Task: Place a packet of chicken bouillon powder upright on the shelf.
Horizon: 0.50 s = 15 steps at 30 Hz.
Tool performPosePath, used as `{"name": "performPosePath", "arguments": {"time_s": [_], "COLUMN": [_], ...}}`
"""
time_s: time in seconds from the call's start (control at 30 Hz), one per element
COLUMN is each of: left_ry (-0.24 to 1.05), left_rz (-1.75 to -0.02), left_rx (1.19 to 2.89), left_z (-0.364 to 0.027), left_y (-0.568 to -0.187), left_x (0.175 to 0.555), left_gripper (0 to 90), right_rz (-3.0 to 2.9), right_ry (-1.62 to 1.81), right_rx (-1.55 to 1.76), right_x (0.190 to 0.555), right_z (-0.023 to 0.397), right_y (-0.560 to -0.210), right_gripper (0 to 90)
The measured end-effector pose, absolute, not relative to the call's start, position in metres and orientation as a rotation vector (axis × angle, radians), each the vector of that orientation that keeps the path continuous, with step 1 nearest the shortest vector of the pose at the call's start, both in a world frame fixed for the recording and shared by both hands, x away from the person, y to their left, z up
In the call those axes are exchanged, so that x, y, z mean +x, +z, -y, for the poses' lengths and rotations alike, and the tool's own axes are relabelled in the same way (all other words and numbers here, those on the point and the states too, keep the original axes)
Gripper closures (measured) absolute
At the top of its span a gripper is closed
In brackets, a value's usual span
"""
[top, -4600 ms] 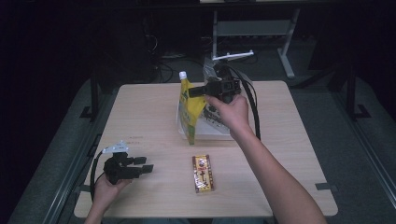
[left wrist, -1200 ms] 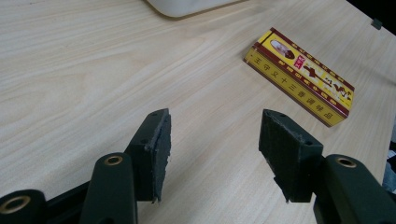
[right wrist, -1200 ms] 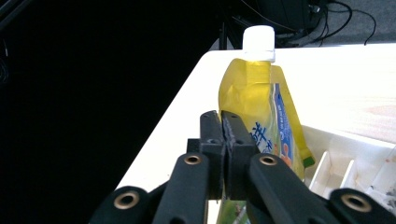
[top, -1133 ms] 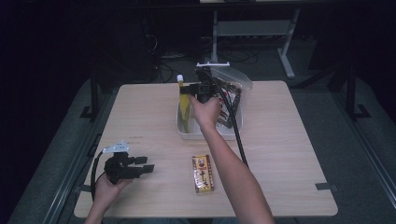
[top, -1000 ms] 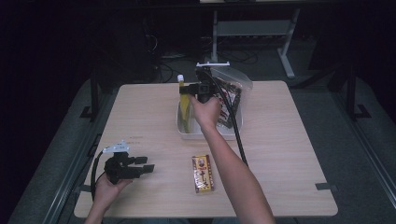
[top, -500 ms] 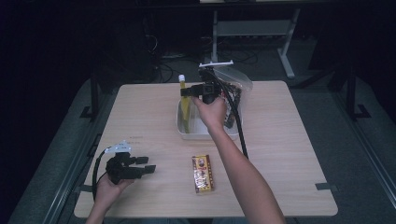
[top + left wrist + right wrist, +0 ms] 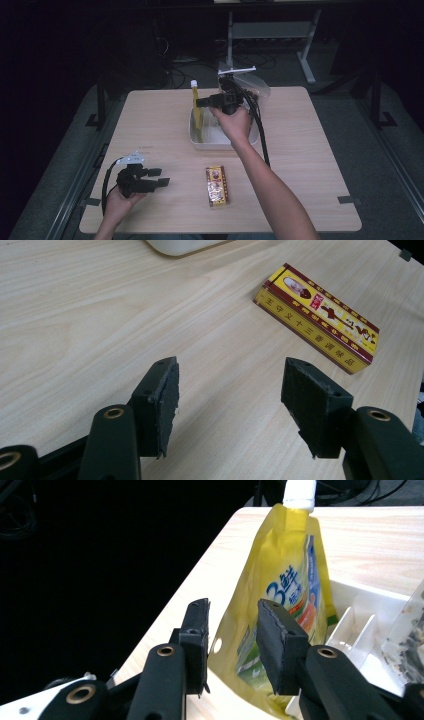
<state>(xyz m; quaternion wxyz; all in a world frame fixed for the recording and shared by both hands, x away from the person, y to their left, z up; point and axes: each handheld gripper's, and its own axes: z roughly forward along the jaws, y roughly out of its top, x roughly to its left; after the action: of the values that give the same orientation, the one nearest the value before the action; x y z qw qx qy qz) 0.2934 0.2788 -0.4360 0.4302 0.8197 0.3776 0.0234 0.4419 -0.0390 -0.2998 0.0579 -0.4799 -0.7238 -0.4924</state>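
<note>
A yellow spouted pouch (image 7: pixel 197 116) (image 7: pixel 295 570) stands upright against the left wall of a white tray (image 7: pixel 220 146) (image 7: pixel 370 600). My right gripper (image 7: pixel 201 102) (image 7: pixel 232 610) is level with the pouch's upper part. Its jaws have just been opening. The pouch's edge lies in the gap, and the pads stand off it. Near the table's front left, my left gripper (image 7: pixel 161 176) (image 7: pixel 231 370) hangs low over bare wood. Its jaws have also just been opening a little, with nothing between them. A yellow and red box (image 7: pixel 217 186) (image 7: pixel 320 317) lies flat to its right.
A clear bag (image 7: pixel 252 90) (image 7: pixel 410 630) with dark contents rests in the tray's far right part. White dividers stand inside the tray. A cable trails from the right gripper along the forearm. Dark floor and metal stands lie beyond the table's far edge.
The right hand has drawn slightly to the right and its jaws have widened off the pouch, which stays standing in the tray. The left hand has kept still.
</note>
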Motion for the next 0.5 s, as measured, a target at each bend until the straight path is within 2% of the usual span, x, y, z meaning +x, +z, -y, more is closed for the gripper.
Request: {"name": "performPosePath", "arguments": {"time_s": [0.5], "left_ry": [0.060], "left_rz": [-0.938], "left_rx": [2.052], "left_z": [-0.276], "left_y": [-0.436], "left_x": [0.293], "left_gripper": [38.5], "right_rz": [2.198], "right_ry": [-1.474], "right_rx": [-1.392], "right_x": [0.431], "right_z": [0.047], "right_y": [-0.302], "right_gripper": [61.3]}}
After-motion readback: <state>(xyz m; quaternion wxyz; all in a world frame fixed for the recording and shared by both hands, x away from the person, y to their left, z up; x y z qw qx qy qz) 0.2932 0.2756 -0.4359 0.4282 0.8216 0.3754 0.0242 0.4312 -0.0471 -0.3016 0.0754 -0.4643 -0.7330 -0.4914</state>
